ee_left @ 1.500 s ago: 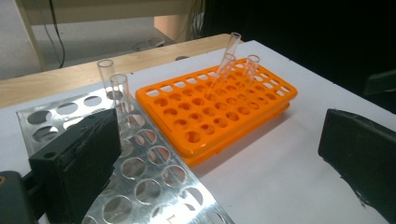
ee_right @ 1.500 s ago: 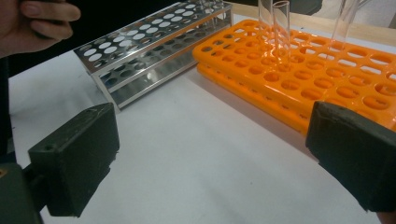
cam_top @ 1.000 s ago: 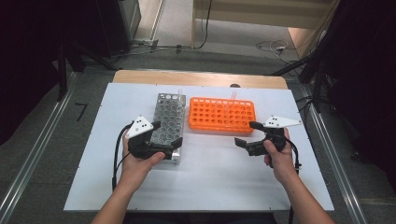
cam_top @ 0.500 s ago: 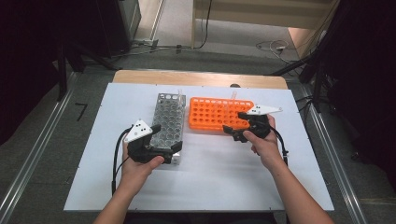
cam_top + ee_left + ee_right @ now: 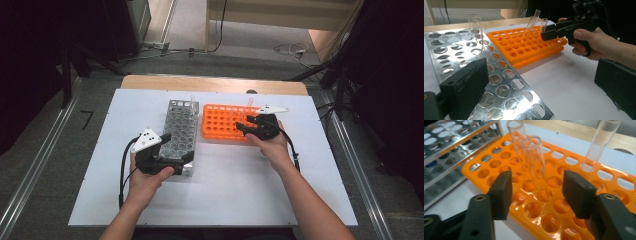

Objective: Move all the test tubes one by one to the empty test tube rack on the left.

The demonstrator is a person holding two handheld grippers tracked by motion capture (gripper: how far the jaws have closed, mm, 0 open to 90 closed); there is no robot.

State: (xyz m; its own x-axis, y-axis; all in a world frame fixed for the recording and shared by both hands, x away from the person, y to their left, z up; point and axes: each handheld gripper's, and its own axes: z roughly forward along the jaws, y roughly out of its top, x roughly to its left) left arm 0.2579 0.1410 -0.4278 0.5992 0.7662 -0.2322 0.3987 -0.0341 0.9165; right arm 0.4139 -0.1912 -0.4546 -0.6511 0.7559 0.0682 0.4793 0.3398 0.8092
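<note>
Orange rack (image 5: 226,123) now under right claw (image 5: 246,126), closing, seemingly around a tube (image 5: 534,160).

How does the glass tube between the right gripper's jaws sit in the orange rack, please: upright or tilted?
Tilted. In the right gripper view the tube leans in its hole in the orange rack, between the right gripper jaws, which have just been closing without touching it.

right gripper (image 5: 543,32) beside glass tubes (image 5: 532,23)
</note>
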